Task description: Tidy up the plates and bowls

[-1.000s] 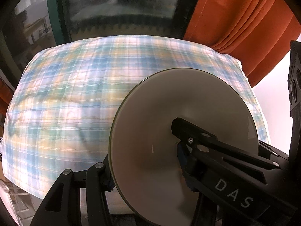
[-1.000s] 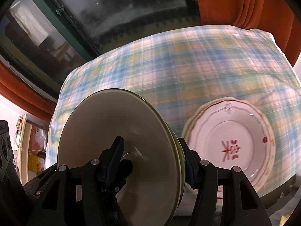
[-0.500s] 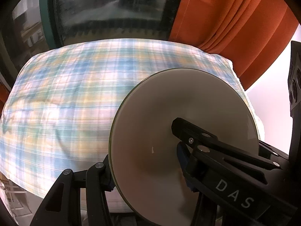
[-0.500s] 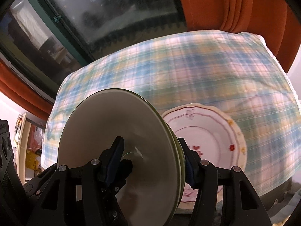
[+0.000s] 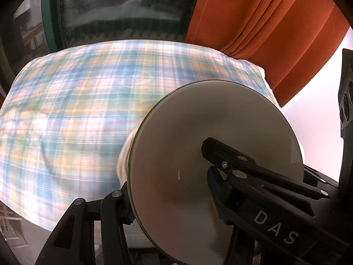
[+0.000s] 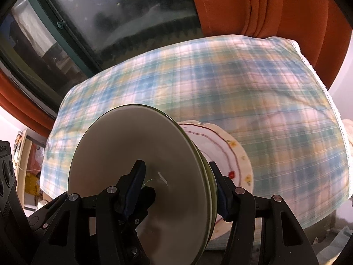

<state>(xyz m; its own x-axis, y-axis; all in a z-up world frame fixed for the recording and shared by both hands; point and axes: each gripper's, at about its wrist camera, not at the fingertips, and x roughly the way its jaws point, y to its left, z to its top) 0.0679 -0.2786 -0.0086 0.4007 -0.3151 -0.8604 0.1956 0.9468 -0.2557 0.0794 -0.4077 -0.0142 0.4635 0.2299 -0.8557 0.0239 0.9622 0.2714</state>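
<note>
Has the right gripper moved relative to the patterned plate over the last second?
Yes. In the right wrist view the patterned plate lay clear to the right of the held bowl; now the bowl overlaps it, so the right gripper has shifted right, toward the plate.

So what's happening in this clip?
Both grippers are clamped on one green-rimmed plate, held on edge between them: the left gripper from one side, the right gripper from the other. It hangs above a plaid tablecloth. Right behind it on the cloth lies a floral plate, partly hidden. It looks headed for stacking there, but has not been set down.
</note>
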